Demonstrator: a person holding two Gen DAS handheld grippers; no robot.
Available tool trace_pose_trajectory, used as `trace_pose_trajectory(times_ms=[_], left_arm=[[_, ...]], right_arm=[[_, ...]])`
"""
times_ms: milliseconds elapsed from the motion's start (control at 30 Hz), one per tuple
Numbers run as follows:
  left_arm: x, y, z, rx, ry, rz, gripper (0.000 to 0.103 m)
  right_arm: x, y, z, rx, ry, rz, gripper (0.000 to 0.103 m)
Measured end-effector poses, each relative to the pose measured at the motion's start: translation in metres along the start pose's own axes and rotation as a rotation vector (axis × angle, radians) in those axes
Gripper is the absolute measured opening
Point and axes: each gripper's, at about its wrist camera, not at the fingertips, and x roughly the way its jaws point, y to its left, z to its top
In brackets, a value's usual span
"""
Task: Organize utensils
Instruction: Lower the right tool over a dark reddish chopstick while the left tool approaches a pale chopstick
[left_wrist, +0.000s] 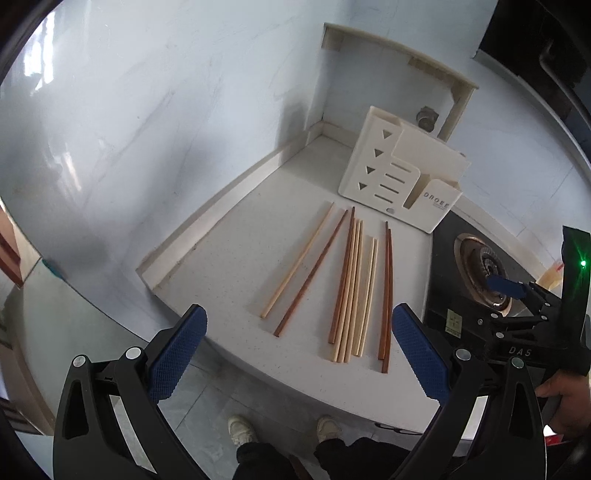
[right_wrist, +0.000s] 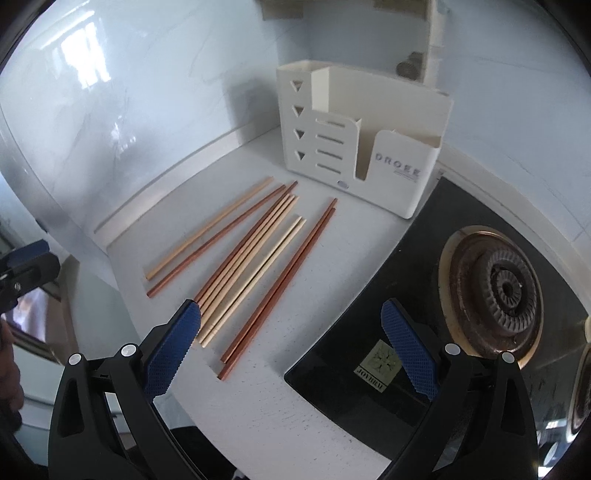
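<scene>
On worktop: white speckled stone worktop, black glass gas hob at right.
Holder: cream plastic slotted utensil holder, upright, behind chopsticks.
Chopsticks: light and dark wooden chopsticks, lying loose.
Claws: left claw, right claw, both apart, empty.

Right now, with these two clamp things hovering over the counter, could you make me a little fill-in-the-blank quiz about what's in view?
1. The chopsticks lie loose on the ____, none of them in the holder.
2. The white holder stands ____ behind the chopsticks.
3. Both the left gripper and the right gripper are ____ and hold nothing.
4. The gas burner sits under the ____ gripper's side of the counter.

Missing words: counter; upright; open; right
</scene>
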Motion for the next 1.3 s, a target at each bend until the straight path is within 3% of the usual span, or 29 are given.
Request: trace_pose_trajectory(times_ms=[200, 533, 667, 900, 1000, 1167, 1300], left_arm=[[0.019, 0.005, 0.011, -0.01, 0.076, 0.012, 0.097], [0.054, -0.001, 0.037, 0.145, 0.182, 0.027, 0.097], [0.065, 0.001, 0.047, 0.151, 0.196, 0.036, 0.097], [0.082, 0.004, 0.059, 0.165, 0.218, 0.014, 0.097], [0.093, 0.006, 0.061, 0.195, 0.237, 0.019, 0.097], [0.104, 0.018, 0.068, 0.152, 0.254, -0.001, 0.095], [0.111, 0.016, 0.071, 0.194, 0.268, 0.011, 0.095]], right_arm=[[0.017, -0.012, 0.008, 0.041, 0.058, 0.013, 0.099], [0.038, -0.013, 0.02, 0.065, 0.128, -0.013, 0.099], [0.047, -0.013, 0.021, 0.075, 0.161, -0.03, 0.098], [0.06, -0.012, 0.025, 0.092, 0.215, -0.052, 0.092], [0.069, -0.012, 0.026, 0.105, 0.247, -0.057, 0.083], [0.081, -0.011, 0.027, 0.128, 0.291, -0.08, 0.083], [0.091, -0.013, 0.027, 0.144, 0.333, -0.099, 0.078]])
